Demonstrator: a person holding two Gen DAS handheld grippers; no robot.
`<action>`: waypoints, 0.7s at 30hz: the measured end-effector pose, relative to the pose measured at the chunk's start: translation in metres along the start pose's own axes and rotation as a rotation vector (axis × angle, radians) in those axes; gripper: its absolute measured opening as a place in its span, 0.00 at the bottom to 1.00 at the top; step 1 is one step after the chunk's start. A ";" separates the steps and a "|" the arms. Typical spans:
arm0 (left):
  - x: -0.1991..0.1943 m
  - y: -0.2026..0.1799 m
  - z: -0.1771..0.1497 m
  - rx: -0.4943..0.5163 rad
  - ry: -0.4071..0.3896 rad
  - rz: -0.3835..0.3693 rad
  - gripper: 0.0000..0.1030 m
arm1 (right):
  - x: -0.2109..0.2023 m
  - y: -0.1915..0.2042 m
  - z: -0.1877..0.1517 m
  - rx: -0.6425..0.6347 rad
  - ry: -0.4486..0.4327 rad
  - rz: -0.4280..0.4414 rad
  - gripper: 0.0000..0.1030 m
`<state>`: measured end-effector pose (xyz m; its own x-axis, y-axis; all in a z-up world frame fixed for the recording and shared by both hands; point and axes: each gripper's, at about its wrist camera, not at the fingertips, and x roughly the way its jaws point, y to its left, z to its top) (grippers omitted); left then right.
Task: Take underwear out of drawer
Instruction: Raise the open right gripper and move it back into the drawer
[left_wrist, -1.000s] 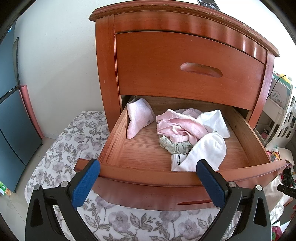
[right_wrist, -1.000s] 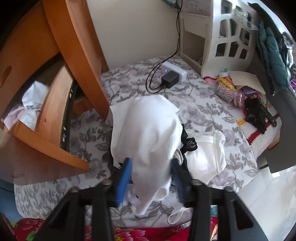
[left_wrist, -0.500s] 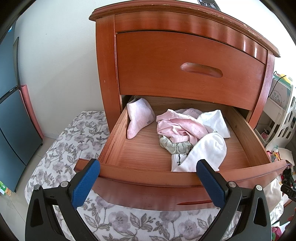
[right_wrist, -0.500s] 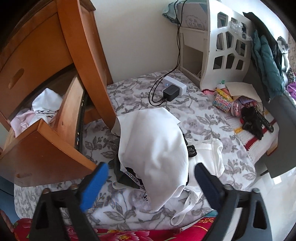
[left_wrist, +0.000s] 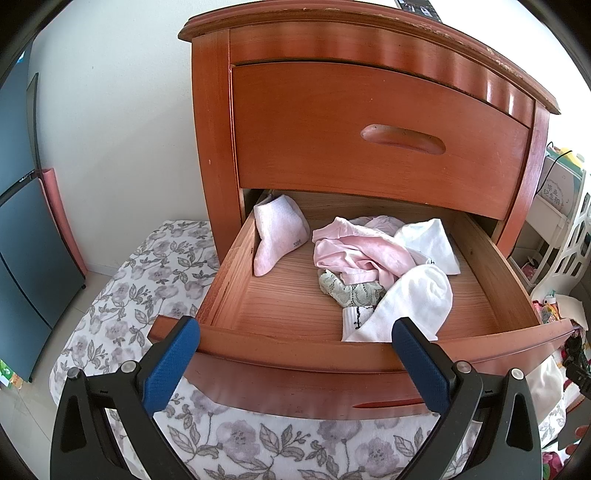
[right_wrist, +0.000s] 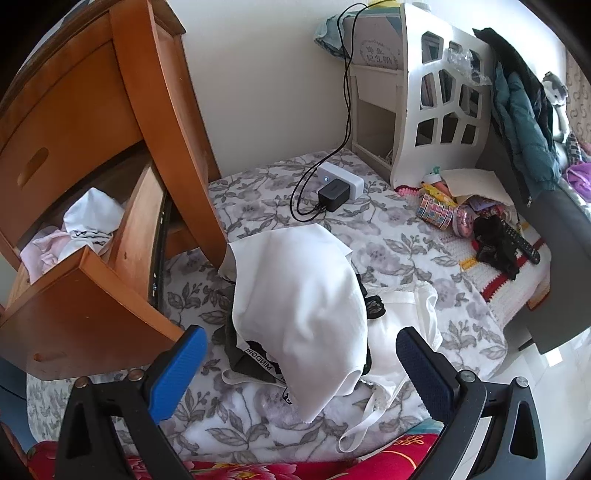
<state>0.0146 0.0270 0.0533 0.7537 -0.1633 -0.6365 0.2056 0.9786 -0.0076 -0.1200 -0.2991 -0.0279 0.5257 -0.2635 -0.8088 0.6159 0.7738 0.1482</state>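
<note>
Right gripper (right_wrist: 301, 363): jaws spread wide, having just been opening. Nothing is between the pads. It hangs over the flowered blanket (right_wrist: 388, 236) on the floor, just beside the nightstand (right_wrist: 162, 122).

White underwear (right_wrist: 299, 306): lies free on the blanket below that gripper, draped over a small heap. Under it show a dark garment with a lettered waistband (right_wrist: 258, 362), a bit of black lace (right_wrist: 375, 306) and another white garment with straps (right_wrist: 406, 314). No pad touches the heap.

Left gripper (left_wrist: 295, 358): jaws apart, empty. It hovers in front of the open lower drawer (left_wrist: 295, 354), blue pads level with the drawer's front edge, not touching the wood as far as I can tell.

Drawer contents: pink sock (left_wrist: 277, 236) at back left, leaning on the side wall. Toward the right, a bundle of pink cloth (left_wrist: 362, 254), a pale green lace piece (left_wrist: 351, 291) tucked beneath it, a white cloth (left_wrist: 432, 240) behind and a white sock (left_wrist: 410, 306) at the front. The pieces in the bundle touch and overlap.

Upper drawer (left_wrist: 369, 129): closed.

Surroundings, right-hand view: white power strip with black plug (right_wrist: 336, 188) on the blanket by the wall; white cut-out shelf (right_wrist: 436, 103) beyond it; a remote control (right_wrist: 521, 240) on a striped mat (right_wrist: 498, 277) to the right.
</note>
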 end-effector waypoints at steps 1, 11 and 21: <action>0.000 0.000 0.000 -0.001 0.000 0.000 1.00 | -0.002 0.000 0.001 -0.003 -0.006 0.000 1.00; -0.002 0.000 -0.001 -0.001 0.001 0.002 1.00 | -0.040 0.032 0.031 -0.067 -0.086 0.114 1.00; -0.001 0.000 -0.001 -0.001 0.000 0.003 1.00 | -0.064 0.088 0.062 -0.186 -0.092 0.222 1.00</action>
<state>0.0129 0.0274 0.0533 0.7541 -0.1605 -0.6368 0.2031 0.9791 -0.0063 -0.0628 -0.2498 0.0723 0.6918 -0.1206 -0.7120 0.3664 0.9083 0.2021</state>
